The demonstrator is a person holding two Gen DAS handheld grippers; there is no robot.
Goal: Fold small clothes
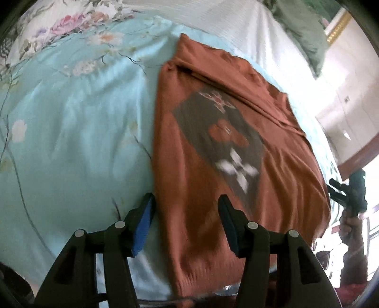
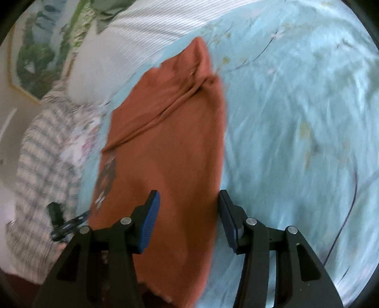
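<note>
No containers in either view, just a bed. Rust-orange shirt [image 1: 208,147] lies flat on the light blue floral bedsheet [image 1: 71,132], partly folded lengthwise, one side flap laid over along a long crease. Left gripper [image 1: 186,225] jaws apart, nothing between the pads, hovering over the shirt's near hem at its left edge. Right gripper [image 2: 188,221] jaws apart too, empty, over the near end of the shirt by its right edge; blurred.

Left wrist view only: grey print [image 1: 220,142] with white flower shape on the shirt front, full on; the other gripper and the hand holding it at far right; flowered pillow [image 1: 59,26] top left. Right wrist view only: print just peeking at the fold's left edge, person's checked sleeve [image 2: 40,165] at left, framed landscape picture [image 2: 35,54] on the wall, white ribbed cover [image 2: 154,21] behind the shirt
</note>
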